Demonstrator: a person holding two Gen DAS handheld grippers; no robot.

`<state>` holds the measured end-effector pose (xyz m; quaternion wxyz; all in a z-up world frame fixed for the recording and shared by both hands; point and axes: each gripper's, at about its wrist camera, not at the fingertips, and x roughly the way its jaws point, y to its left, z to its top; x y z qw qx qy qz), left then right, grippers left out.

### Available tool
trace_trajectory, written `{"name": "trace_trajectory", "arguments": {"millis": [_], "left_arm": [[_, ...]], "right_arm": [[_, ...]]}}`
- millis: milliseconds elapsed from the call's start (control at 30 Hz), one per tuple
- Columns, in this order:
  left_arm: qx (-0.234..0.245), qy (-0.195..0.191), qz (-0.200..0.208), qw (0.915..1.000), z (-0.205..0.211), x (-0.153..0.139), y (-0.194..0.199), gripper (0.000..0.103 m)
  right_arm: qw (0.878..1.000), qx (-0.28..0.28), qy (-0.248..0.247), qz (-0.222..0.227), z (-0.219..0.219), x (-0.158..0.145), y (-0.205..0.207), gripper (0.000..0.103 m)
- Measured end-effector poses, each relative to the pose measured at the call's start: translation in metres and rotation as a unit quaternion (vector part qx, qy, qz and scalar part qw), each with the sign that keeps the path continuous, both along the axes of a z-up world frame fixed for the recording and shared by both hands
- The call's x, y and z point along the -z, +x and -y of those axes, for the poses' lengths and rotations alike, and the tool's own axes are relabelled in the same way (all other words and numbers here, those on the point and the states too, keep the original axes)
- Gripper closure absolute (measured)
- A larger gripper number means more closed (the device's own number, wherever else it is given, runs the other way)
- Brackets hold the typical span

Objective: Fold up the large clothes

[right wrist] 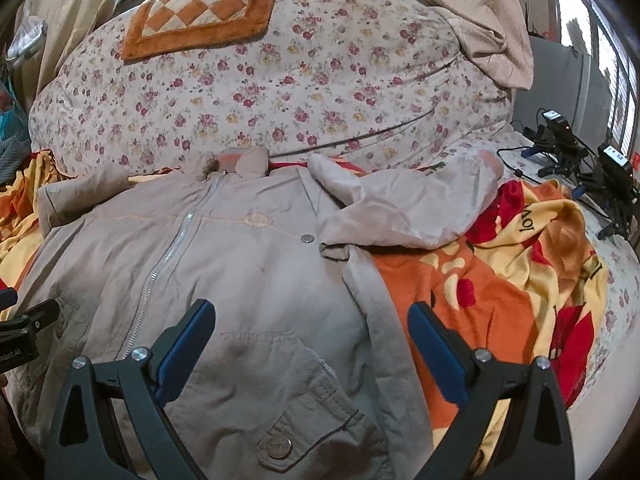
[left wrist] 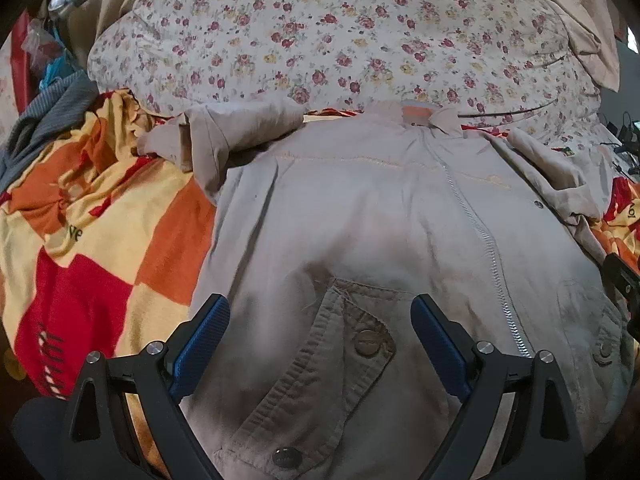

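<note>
Home bedroom. Bed covered by an orange, red and yellow fleece blanket; floral duvet heaped at 12 o'clock, checkered orange cushion on top of it. Beige jacket spread on the blanket. Beige curtain at 1 o'clock, window with daylight at 2 o'clock. Black electronics with cables on the bed at 3 o'clock. In the left view, grey knit garment and cluttered bags at 10 o'clock. Lived-in, domestic clutter.
</note>
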<state>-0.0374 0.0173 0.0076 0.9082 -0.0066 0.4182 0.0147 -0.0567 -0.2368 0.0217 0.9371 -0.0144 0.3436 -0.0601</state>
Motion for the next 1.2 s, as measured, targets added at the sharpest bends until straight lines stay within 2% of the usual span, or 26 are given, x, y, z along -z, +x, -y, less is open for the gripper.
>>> {"name": "trace_trajectory", "arguments": {"millis": [567,1200], "left_arm": [[0.016,-0.026,-0.013,0.9994,-0.001,0.012,0.009,0.020],[0.022,-0.017,-0.016,0.9995,0.003,0.016,0.009,0.020]], "right_arm": [[1.000,0.018,-0.015,0.004,-0.002,0.006,0.008,0.004],[1.000,0.018,-0.011,0.007,-0.002,0.006,0.009,0.004]]}}
